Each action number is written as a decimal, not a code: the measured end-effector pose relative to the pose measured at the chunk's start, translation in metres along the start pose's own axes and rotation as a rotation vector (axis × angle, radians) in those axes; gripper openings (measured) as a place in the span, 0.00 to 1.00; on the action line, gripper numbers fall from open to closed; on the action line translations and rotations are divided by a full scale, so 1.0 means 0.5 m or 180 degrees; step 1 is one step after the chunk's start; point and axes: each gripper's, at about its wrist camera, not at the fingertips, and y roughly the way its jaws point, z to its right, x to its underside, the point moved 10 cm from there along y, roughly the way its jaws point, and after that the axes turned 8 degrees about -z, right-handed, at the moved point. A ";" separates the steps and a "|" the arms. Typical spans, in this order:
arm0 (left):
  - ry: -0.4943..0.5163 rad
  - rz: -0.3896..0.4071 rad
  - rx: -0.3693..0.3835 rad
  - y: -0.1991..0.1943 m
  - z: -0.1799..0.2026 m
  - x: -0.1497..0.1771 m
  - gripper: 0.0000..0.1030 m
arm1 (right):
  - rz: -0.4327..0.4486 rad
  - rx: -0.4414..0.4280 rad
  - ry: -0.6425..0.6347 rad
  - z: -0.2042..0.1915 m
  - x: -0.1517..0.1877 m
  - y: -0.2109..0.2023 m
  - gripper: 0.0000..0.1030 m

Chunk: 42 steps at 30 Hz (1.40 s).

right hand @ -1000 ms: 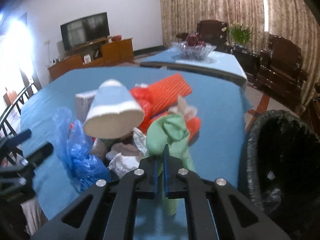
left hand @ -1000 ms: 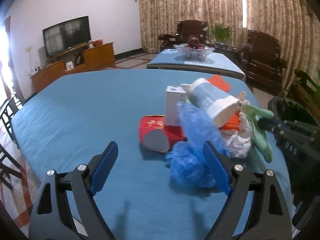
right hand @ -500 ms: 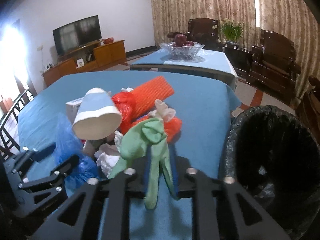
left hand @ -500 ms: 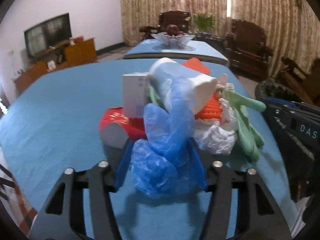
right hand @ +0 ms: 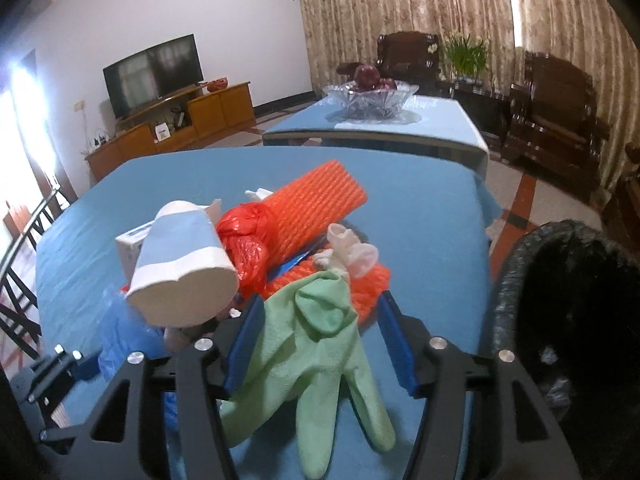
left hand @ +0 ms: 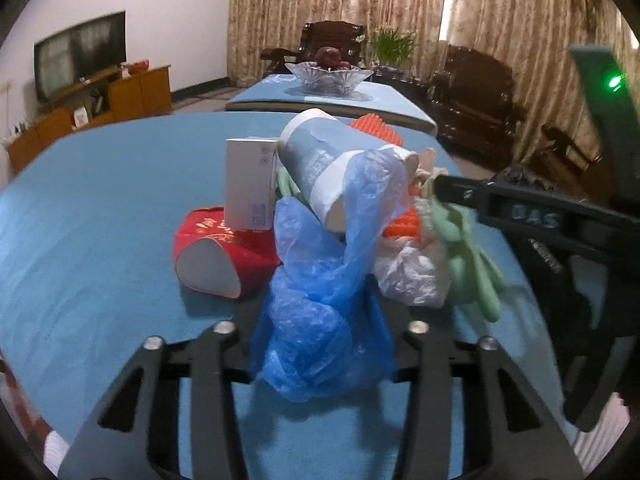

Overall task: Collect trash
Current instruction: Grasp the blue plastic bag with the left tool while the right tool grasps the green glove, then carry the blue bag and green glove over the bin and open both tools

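Note:
A heap of trash lies on the blue-clothed table (left hand: 100,220). A blue plastic bag (left hand: 320,300) bulges between the fingers of my left gripper (left hand: 322,320), whose jaws are closing and squeeze it; the pads are hidden by it. Behind it are a red paper cup (left hand: 216,252), a white box (left hand: 250,184) and a blue-and-white cup (left hand: 316,164). My right gripper (right hand: 320,300) has its jaws opening. A green glove (right hand: 316,360) lies loose between them on the cloth. Orange foam netting (right hand: 316,200) and a red bag (right hand: 244,236) lie beyond.
A black-lined bin (right hand: 568,300) stands off the table's right edge, close to my right gripper. A second table with a glass fruit bowl (right hand: 370,96) is behind. A TV cabinet (right hand: 172,132) lines the left wall, dark armchairs (right hand: 552,112) the curtains.
My left gripper moved forward onto the blue bag and narrowed around it. My right gripper, which pinched the green glove, has spread its jaws and the glove has dropped to the cloth.

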 end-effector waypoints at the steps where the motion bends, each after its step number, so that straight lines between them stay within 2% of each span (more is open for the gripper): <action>1: -0.0010 0.0022 0.0032 -0.003 -0.002 -0.002 0.26 | -0.0028 -0.0012 0.0003 0.000 0.000 0.007 0.56; 4: -0.0012 0.0076 0.0045 -0.011 -0.010 -0.009 0.18 | -0.0118 -0.0083 -0.0004 -0.006 0.003 0.026 0.56; 7: -0.0055 0.0090 0.0025 -0.011 -0.024 -0.015 0.16 | -0.0199 -0.0141 0.0001 -0.009 0.010 0.046 0.56; 9: -0.0037 0.0092 0.0014 -0.011 -0.025 -0.014 0.15 | -0.0267 -0.0263 0.0045 -0.013 0.017 0.055 0.46; 11: -0.0022 0.0084 0.0023 -0.012 -0.023 -0.015 0.15 | -0.0265 -0.0324 0.0077 -0.013 0.018 0.053 0.32; 17: 0.0003 0.0159 0.0050 -0.041 -0.013 -0.029 0.11 | -0.0070 -0.0277 -0.0085 -0.009 0.007 -0.010 0.21; 23: 0.0036 0.0329 0.0114 -0.107 0.012 -0.056 0.09 | 0.0201 -0.0383 0.0030 0.011 -0.003 -0.107 0.21; 29: 0.0081 0.0502 0.0139 -0.161 0.037 -0.084 0.09 | 0.0370 -0.0537 0.0256 0.044 -0.009 -0.161 0.21; 31: 0.0097 0.0517 0.0145 -0.164 0.046 -0.089 0.09 | 0.0295 -0.0482 0.0273 0.056 0.001 -0.152 0.23; 33: 0.0121 0.0511 0.0145 -0.164 0.055 -0.089 0.09 | 0.0194 -0.0541 0.0348 0.059 0.017 -0.139 0.24; 36: 0.0144 0.0450 0.0157 -0.152 0.063 -0.078 0.09 | 0.0009 -0.0470 0.0371 0.069 0.046 -0.103 0.24; 39: 0.0149 0.0354 0.0178 -0.132 0.069 -0.063 0.09 | -0.0125 -0.0511 0.0375 0.062 0.067 -0.078 0.24; 42: 0.0143 0.0268 0.0162 -0.110 0.062 -0.047 0.09 | -0.0307 -0.0472 0.0229 0.041 0.088 -0.051 0.31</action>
